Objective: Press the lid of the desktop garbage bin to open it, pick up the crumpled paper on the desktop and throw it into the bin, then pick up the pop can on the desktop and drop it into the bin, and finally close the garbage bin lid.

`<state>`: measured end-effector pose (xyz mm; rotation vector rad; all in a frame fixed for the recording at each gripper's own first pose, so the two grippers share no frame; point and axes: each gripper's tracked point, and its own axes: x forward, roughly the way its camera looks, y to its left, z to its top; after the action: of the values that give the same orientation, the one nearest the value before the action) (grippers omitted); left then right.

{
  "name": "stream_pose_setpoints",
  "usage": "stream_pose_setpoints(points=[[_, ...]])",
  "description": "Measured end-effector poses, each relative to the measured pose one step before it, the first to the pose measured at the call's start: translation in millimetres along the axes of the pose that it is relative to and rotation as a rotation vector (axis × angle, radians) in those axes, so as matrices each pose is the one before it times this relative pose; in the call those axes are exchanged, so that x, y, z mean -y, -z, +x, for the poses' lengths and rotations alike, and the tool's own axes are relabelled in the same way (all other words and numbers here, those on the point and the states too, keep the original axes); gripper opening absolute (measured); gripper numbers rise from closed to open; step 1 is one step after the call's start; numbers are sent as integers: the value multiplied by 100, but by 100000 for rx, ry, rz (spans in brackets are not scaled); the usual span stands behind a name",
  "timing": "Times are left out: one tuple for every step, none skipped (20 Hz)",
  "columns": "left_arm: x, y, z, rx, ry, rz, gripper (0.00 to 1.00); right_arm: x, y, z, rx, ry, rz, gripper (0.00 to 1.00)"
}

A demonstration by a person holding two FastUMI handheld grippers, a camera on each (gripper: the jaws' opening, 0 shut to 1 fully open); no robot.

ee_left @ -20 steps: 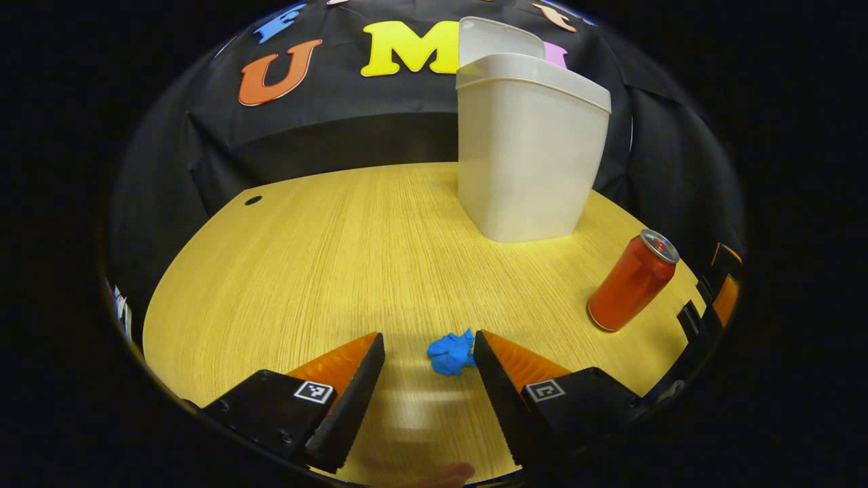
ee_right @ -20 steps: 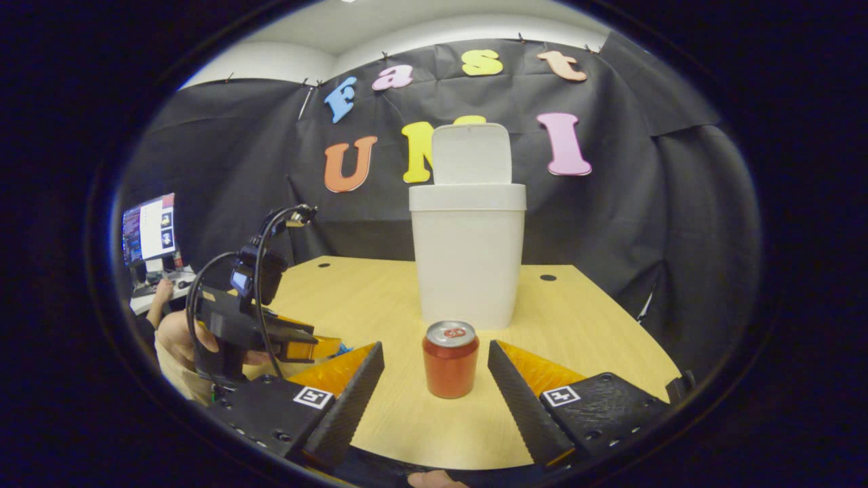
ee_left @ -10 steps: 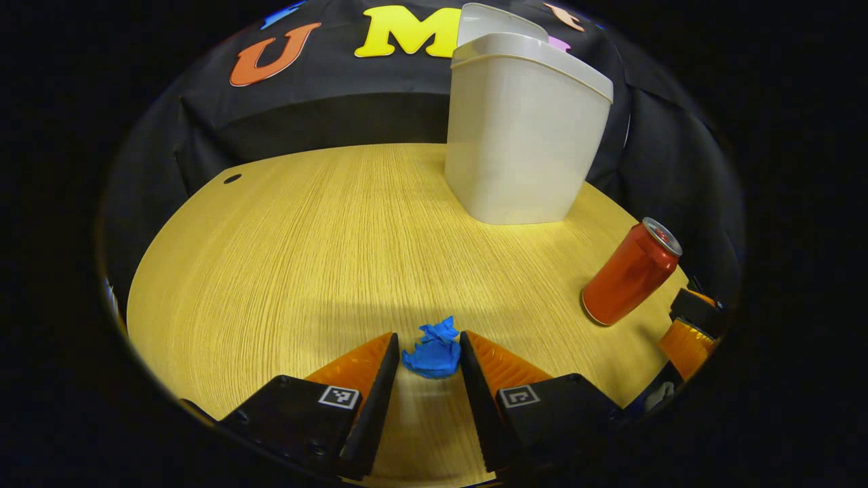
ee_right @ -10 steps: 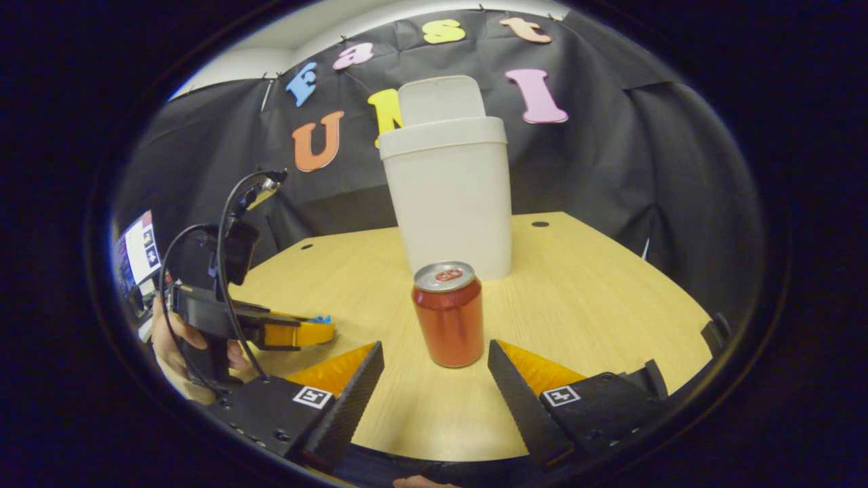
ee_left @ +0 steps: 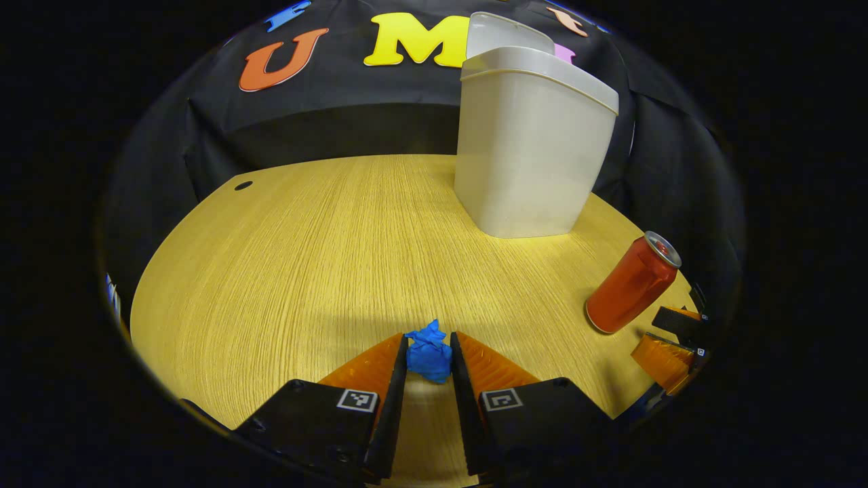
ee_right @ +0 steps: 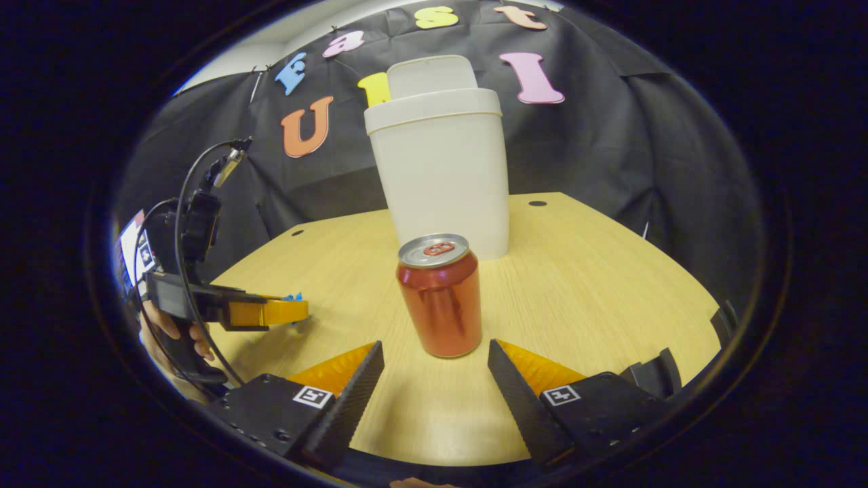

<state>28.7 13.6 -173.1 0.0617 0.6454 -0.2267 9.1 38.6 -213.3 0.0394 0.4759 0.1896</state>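
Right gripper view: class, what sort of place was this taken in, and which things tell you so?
Probably a staged recording booth, not a home: black cloth wall behind a wooden table, a handheld left gripper trailing cables, and only a bin and pop can set out.

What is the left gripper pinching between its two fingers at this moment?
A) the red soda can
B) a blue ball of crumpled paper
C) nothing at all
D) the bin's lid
B: in the left gripper view, the left gripper has both fingers pressed against the blue crumpled paper, while the red can stands apart on the table.
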Motion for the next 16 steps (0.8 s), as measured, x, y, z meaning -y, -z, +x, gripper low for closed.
stream_pose_setpoints(points=[[206, -227, -233, 511, 1148, -340, 42, 277, -336, 276, 509, 1584, -392, 96], [308, -174, -286, 722, 1166, -427, 42, 184, -309, 300, 432, 1619, -306, 96], [146, -280, -254, 1028, 596, -286, 42, 64, -228, 247, 359, 682, 8, 96], [-64, -265, -289, 881, 148, 92, 42, -166, -125, 306, -223, 71, 38, 96], [-96, -179, -154, 674, -288, 312, 42, -339, -134, 380, -359, -527, -451, 96], [-115, -125, -139, 538, -514, 293, 41, -270, -22, 306, -203, 374, -560, 96], [-183, -126, -59, 407, -738, -48, 42, -71, -288, 335, -98, 1111, -345, 96], [-272, -239, -120, 714, -1068, -473, 41, 232, -343, 290, 155, 1405, 481, 99], [-200, -240, -126, 794, -1018, -221, 46, 39, -451, 264, 481, 1006, 1004, 96], [-204, -467, -367, 1995, -1583, 703, 41, -207, -511, 67, 977, 194, 990, 96], [-419, -921, -428, 3652, -2113, 1890, 42, -36, -511, 246, 1177, 863, 740, 96], [-413, -977, -524, 4069, -2055, 2201, 42, 29, -180, 272, 737, 858, -29, 96], [-224, -834, -524, 3335, -1265, 1581, 42, -27, -93, 320, 212, 386, -551, 96], [413, -258, -706, 2535, -684, 1027, 46, 78, 168, 288, -390, 448, -214, 91], [-33, -342, -614, 2140, -585, 740, 41, 105, 2, 128, -393, 710, -234, 87], [-118, -310, -384, 1937, -761, 634, 46, -29, 58, 154, -102, -32, -658, 85]])
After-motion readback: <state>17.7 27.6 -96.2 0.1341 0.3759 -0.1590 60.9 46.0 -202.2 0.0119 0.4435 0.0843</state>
